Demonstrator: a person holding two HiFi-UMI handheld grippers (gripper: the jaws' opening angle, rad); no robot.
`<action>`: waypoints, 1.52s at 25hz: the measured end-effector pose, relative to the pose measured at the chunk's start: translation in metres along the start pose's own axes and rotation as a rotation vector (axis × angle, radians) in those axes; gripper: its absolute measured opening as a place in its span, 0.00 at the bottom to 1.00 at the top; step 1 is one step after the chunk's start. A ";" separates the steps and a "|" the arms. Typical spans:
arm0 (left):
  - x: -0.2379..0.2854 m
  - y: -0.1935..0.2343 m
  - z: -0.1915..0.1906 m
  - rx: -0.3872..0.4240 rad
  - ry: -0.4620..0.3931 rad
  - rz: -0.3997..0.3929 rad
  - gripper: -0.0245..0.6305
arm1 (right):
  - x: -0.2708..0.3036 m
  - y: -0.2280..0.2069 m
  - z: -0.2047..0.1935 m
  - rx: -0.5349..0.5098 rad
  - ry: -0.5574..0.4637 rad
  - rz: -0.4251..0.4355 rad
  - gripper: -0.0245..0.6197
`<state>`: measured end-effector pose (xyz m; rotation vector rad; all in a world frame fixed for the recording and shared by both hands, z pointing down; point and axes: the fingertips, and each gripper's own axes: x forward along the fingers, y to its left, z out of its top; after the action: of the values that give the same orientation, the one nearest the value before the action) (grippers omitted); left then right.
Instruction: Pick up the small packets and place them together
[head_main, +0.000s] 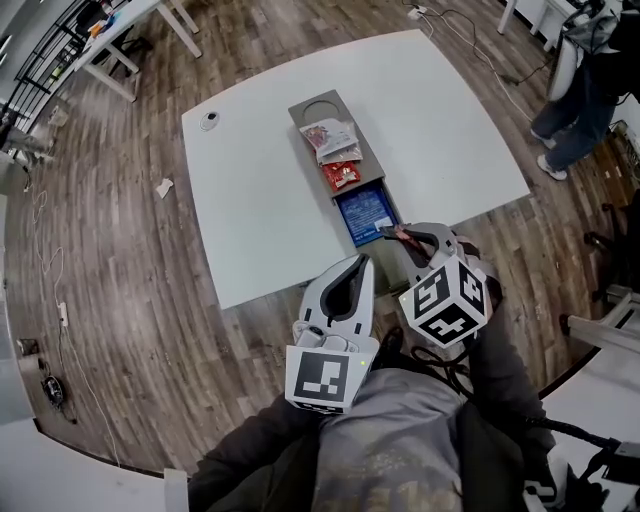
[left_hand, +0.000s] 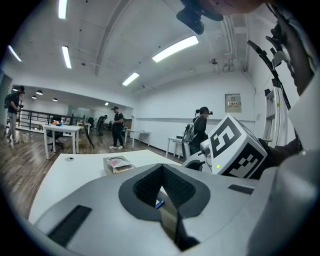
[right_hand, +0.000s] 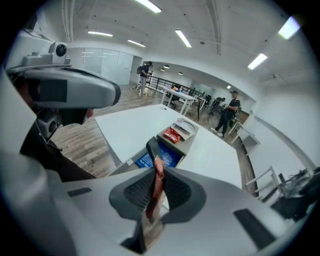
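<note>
Wood floor (head_main: 120, 300) all around, and in the middle of it the big white surface (head_main: 260, 170), set at an angle to the camera. Down its centre runs a long grey tray (head_main: 300, 108) with a round recess at the far end. Near the bottom of the head view, both grippers are up off the surface, close to the person's body, each with its marker cube facing the camera. The left tongs (left_hand: 162, 175) are pressed together with nothing between them, hanging just off the near edge of the surface. The right tongs (head_main: 400, 236) are clamped on a thin reddish-brown packet (right_hand: 157, 175), gripped edge-on so it stands up between the pads, and they sit over the near end of the tray. Inside the tray, a blue packet (head_main: 365, 215) lies flat in the nearest compartment. Just beyond it is a red packet (head_main: 342, 176), and past that a pale printed packet (head_main: 330, 135) lies next to the round recess. Off to the left on the surface, well apart from the tray, sits one small round object (head_main: 209, 121); what it is can't be made out.
</note>
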<state>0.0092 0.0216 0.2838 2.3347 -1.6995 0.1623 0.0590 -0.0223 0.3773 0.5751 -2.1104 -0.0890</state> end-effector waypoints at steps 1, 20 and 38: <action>0.001 0.001 0.000 0.000 0.001 0.002 0.04 | 0.001 0.000 0.000 0.000 -0.001 0.002 0.10; 0.059 0.125 0.015 -0.049 0.035 0.066 0.04 | 0.071 -0.091 0.114 0.043 -0.104 -0.088 0.10; 0.101 0.219 -0.009 -0.166 0.160 0.109 0.04 | 0.171 -0.147 0.160 0.068 -0.039 -0.106 0.11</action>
<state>-0.1666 -0.1321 0.3453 2.0543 -1.6931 0.2135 -0.0956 -0.2515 0.3761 0.7313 -2.1267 -0.0891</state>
